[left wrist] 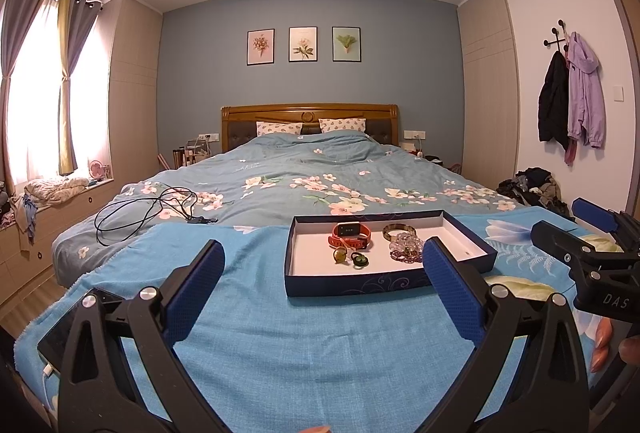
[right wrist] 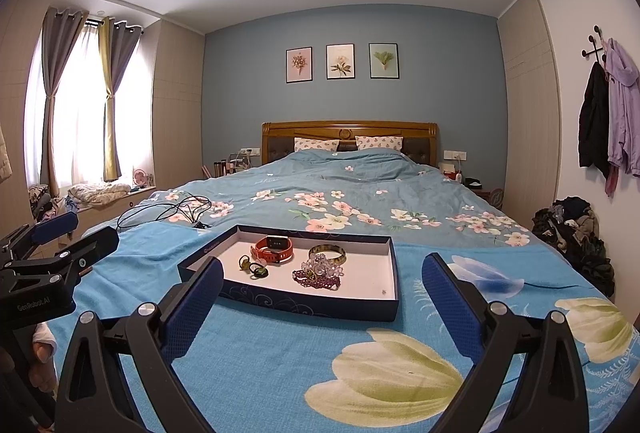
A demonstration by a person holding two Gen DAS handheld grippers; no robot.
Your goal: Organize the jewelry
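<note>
We hover both grippers, left (left wrist: 324, 285) and right (right wrist: 322, 297), fingers spread, empty; jewelry (right wrist: 296, 261) already in tray (right wrist: 304, 303) at 12 o'clock — start or finish unclear.

bed (right wrist: 280, 201) under floral duvet; bright blue flower-print blanket (right wrist: 260, 353) over foot end. on blanket: shallow navy box tray (right wrist: 312, 307). black cable (left wrist: 148, 211) coiled on duvet. dark slab, perhaps phone (left wrist: 68, 333), at blanket's left edge.
</note>
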